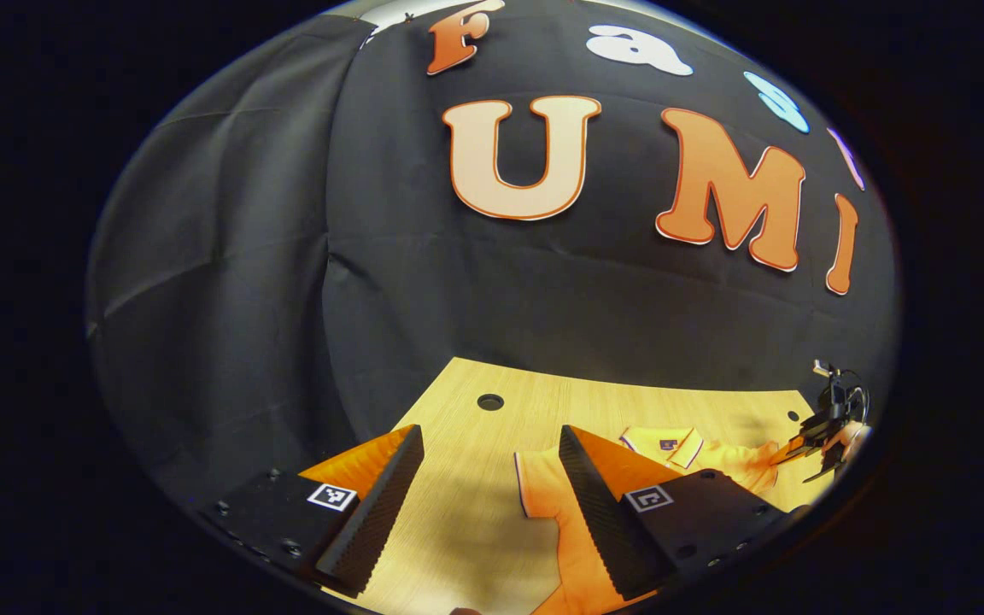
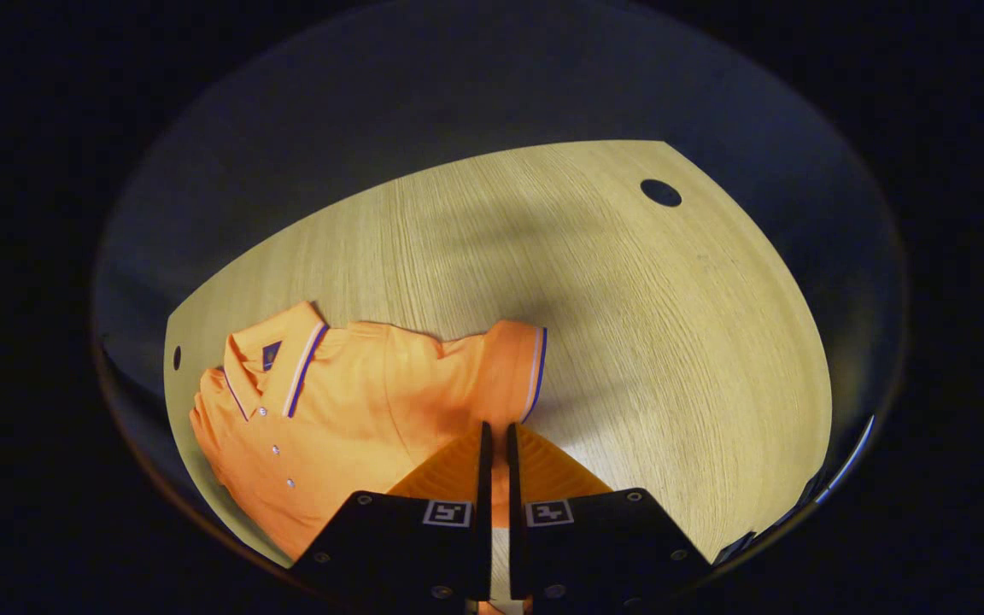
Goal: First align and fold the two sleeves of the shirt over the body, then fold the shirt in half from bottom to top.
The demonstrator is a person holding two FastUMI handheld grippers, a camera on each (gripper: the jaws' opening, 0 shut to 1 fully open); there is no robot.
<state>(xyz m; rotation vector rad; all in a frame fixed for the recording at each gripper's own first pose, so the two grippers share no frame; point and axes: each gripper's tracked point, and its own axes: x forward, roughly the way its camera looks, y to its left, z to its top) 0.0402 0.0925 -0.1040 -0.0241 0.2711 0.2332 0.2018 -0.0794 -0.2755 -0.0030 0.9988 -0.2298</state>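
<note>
step: sleeve fold, not begun | left claw [image 1: 492, 487] wide open, empty, sleeve [image 1: 543, 487] at 3 o'clock | right claw [image 2: 496, 440] closed above shirt [image 2: 347, 410], grip unclear | next: pinch cuff

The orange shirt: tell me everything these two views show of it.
The orange polo shirt lies flat, front up, on the wooden table. It looks like knit fabric, with a collar edged in white and dark stripes, a buttoned placket, and a short sleeve with a striped cuff spread out to the side, not yet folded. The right gripper, fingers nearly together, sits at the shirt's edge by that sleeve; whether it pinches cloth is unclear. In the left gripper view, the open left gripper hovers over the other sleeve.
</note>
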